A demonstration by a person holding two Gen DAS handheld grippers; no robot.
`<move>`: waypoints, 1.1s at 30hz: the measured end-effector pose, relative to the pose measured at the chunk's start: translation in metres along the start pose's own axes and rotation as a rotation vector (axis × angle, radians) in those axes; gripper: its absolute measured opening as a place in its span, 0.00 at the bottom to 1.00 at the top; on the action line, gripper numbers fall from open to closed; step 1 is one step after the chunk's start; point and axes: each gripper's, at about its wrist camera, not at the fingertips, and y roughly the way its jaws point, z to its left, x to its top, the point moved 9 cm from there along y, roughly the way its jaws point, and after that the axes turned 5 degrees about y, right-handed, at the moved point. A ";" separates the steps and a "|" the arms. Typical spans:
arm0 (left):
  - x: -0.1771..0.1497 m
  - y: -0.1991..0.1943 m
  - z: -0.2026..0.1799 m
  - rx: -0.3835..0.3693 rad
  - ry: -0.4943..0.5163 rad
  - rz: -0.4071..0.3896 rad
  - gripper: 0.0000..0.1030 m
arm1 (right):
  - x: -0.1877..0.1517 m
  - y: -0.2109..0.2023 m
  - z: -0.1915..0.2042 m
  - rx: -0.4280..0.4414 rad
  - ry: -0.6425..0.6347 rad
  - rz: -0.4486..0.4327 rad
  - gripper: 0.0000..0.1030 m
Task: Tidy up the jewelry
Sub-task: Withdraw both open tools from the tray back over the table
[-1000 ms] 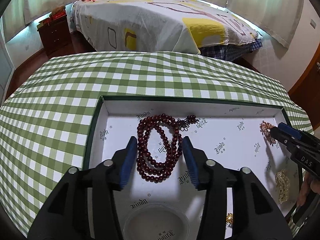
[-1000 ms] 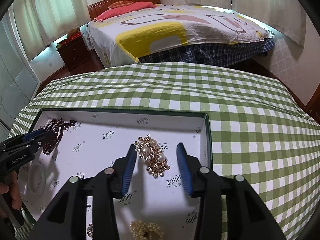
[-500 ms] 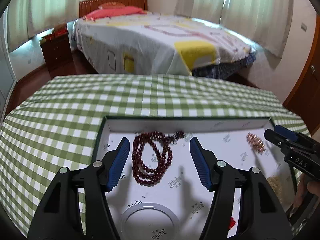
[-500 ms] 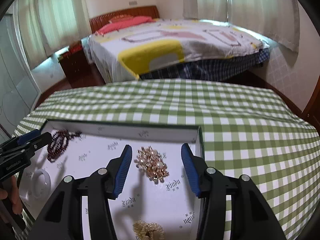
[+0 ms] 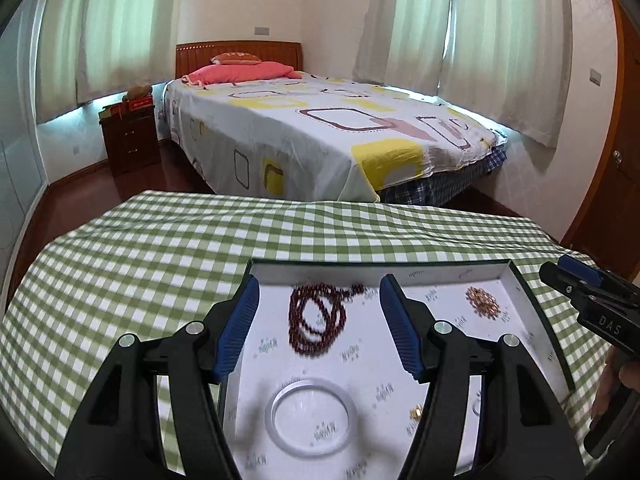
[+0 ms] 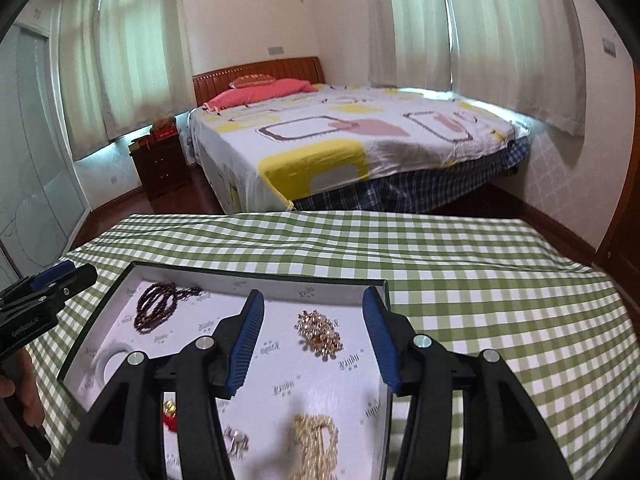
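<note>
A shallow white-lined tray (image 5: 376, 263) with a dark green rim lies on the checked table. A string of dark red beads (image 5: 316, 320) rests in its far left part, below and between the fingers of my left gripper (image 5: 319, 284), which is open and holds nothing. A clear bangle (image 5: 276, 404) lies nearer. My right gripper (image 6: 313, 294) is open and hangs above a gold and pearl brooch (image 6: 319, 333) without touching it. A gold chain piece (image 6: 316, 440) and a small red and gold piece (image 6: 170, 412) lie in the near part of the tray.
A green and white checked cloth (image 6: 480, 280) covers the table around the tray. Beyond the far edge stand a bed (image 5: 320, 128) and a dark nightstand (image 5: 128, 140). A person's hand (image 6: 24, 392) holds the left gripper's handle.
Both grippers have risen and drawn back from the tray, and their view has tilted up toward the room. Both pairs of jaws stand wider. Beads and brooch lie where they were.
</note>
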 end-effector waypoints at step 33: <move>-0.131 -0.093 0.005 0.057 -0.039 0.089 0.60 | -0.128 -0.092 0.007 -0.029 0.010 0.056 0.53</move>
